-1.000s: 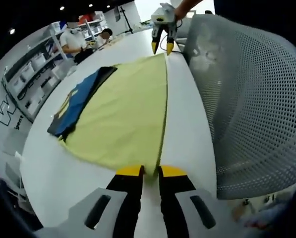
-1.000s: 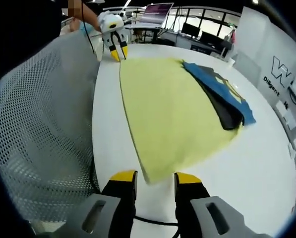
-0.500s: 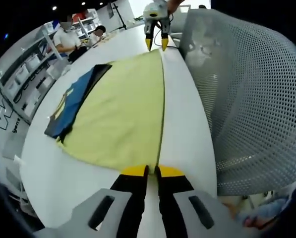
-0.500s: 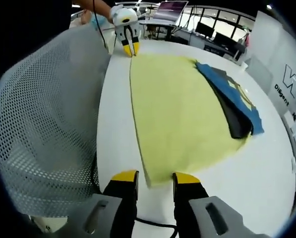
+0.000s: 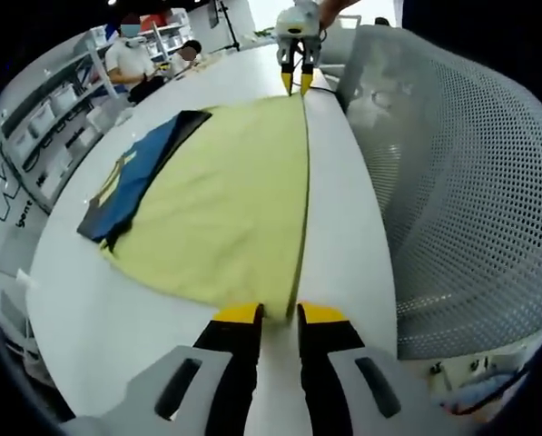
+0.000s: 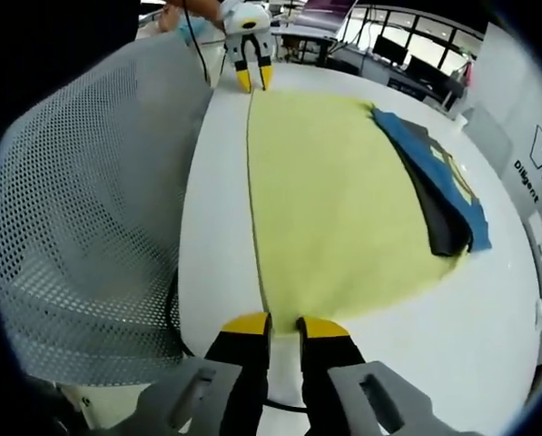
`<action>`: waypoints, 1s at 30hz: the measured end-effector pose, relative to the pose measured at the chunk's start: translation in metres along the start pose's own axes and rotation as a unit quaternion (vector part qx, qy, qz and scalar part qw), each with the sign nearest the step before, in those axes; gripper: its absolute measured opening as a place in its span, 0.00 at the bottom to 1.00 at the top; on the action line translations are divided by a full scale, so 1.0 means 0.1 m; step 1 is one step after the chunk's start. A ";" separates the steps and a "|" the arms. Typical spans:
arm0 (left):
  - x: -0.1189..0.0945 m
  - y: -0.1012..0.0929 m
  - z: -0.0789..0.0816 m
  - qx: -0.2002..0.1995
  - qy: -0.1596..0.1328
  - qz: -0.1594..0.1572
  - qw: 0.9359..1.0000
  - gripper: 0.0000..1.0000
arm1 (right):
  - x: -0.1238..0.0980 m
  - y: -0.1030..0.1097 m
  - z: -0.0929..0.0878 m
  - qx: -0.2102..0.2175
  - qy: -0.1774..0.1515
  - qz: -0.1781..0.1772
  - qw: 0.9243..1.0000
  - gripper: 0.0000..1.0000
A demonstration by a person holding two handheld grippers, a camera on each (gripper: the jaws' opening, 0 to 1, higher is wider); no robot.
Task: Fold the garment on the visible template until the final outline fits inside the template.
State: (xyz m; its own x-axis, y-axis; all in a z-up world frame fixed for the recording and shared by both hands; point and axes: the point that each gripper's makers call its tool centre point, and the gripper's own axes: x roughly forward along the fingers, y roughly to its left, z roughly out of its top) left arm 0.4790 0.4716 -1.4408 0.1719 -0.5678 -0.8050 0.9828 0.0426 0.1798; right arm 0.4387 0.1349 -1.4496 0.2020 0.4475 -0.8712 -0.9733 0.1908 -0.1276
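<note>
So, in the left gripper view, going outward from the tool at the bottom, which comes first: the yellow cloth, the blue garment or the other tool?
1. Yellow cloth, its near corner right at the left tool.
2. Blue garment, further out on the cloth's left edge.
3. Other tool, at the cloth's far corner.

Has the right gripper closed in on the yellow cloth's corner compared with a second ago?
Yes. The right gripper had open jaws short of the yellow cloth; now they are narrowed at its near corner, beside the mesh chair.
</note>
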 end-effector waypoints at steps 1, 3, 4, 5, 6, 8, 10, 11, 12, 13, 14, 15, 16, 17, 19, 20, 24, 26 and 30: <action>0.00 0.02 0.01 -0.002 0.001 -0.003 1.000 0.19 | 0.00 -0.01 0.00 -0.008 0.002 -0.001 1.000 0.04; 0.01 0.01 0.02 -0.008 0.004 -0.011 1.000 0.16 | 0.01 -0.02 0.00 -0.011 0.005 0.003 1.000 0.02; 0.01 0.01 0.02 -0.007 0.003 -0.011 1.000 0.15 | 0.01 -0.02 0.00 -0.012 0.006 0.003 1.000 0.01; 0.02 0.00 0.03 -0.010 0.005 -0.015 1.000 0.14 | 0.01 -0.02 0.00 -0.012 0.007 0.003 1.000 0.00; 0.01 -0.01 0.02 -0.013 0.006 -0.018 1.000 0.13 | 0.01 -0.04 0.00 -0.014 0.009 0.002 1.000 0.00; 0.02 -0.04 0.01 -0.030 0.008 -0.024 0.999 0.07 | 0.01 -0.05 0.00 -0.014 0.009 0.001 1.000 0.00; 0.01 -0.04 0.01 -0.041 0.008 -0.024 0.999 0.06 | 0.01 -0.07 0.01 0.022 0.005 0.005 1.000 0.00; 0.01 -0.03 0.00 -0.058 0.009 -0.025 0.998 0.06 | 0.01 -0.09 0.01 0.031 0.004 0.003 1.000 0.00; 0.01 -0.03 0.00 -0.078 0.009 -0.027 0.997 0.06 | 0.01 -0.11 0.01 0.026 0.004 0.003 1.000 0.00; 0.01 -0.03 0.00 -0.094 0.009 -0.029 0.995 0.06 | 0.01 -0.12 0.01 0.027 0.004 0.002 1.000 0.00; 0.00 -0.02 0.01 -0.118 0.007 -0.030 0.992 0.06 | 0.00 -0.13 0.02 0.033 0.003 0.003 0.999 0.00; -0.01 -0.01 0.03 -0.125 0.005 -0.031 0.992 0.05 | -0.01 -0.14 0.03 0.036 0.003 0.002 0.999 0.00; -0.03 0.02 0.04 -0.127 0.002 -0.030 0.991 0.05 | -0.02 -0.18 0.04 0.038 0.001 -0.001 0.999 0.00; -0.03 0.04 0.03 -0.130 0.002 -0.030 0.991 0.05 | -0.04 -0.20 0.06 0.041 -0.002 -0.002 0.999 0.00; -0.07 0.08 0.07 -0.130 -0.002 -0.026 0.991 0.05 | -0.09 -0.27 0.11 0.049 -0.009 -0.009 0.999 0.00; -0.09 0.10 0.09 -0.132 -0.005 -0.023 0.991 0.05 | -0.11 -0.30 0.14 0.048 -0.012 -0.013 0.999 0.00; -0.18 0.25 0.21 -0.145 -0.019 -0.002 0.989 0.05 | -0.20 -0.46 0.25 0.045 -0.022 -0.030 0.998 0.00; -0.22 0.33 0.26 -0.145 -0.025 0.007 0.989 0.05 | -0.24 -0.52 0.31 0.042 -0.027 -0.036 0.998 0.00; -0.28 0.49 0.33 -0.145 -0.034 0.025 0.989 0.05 | -0.31 -0.63 0.37 0.036 -0.029 -0.050 0.998 0.00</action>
State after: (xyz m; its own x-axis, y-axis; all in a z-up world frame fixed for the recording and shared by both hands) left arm 0.5198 0.4624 -1.3907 0.2263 -0.6129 -0.7570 0.9528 0.3007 0.0414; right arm 0.4984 0.1410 -1.3976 0.3054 0.4727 -0.8266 -0.9380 0.2988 -0.1757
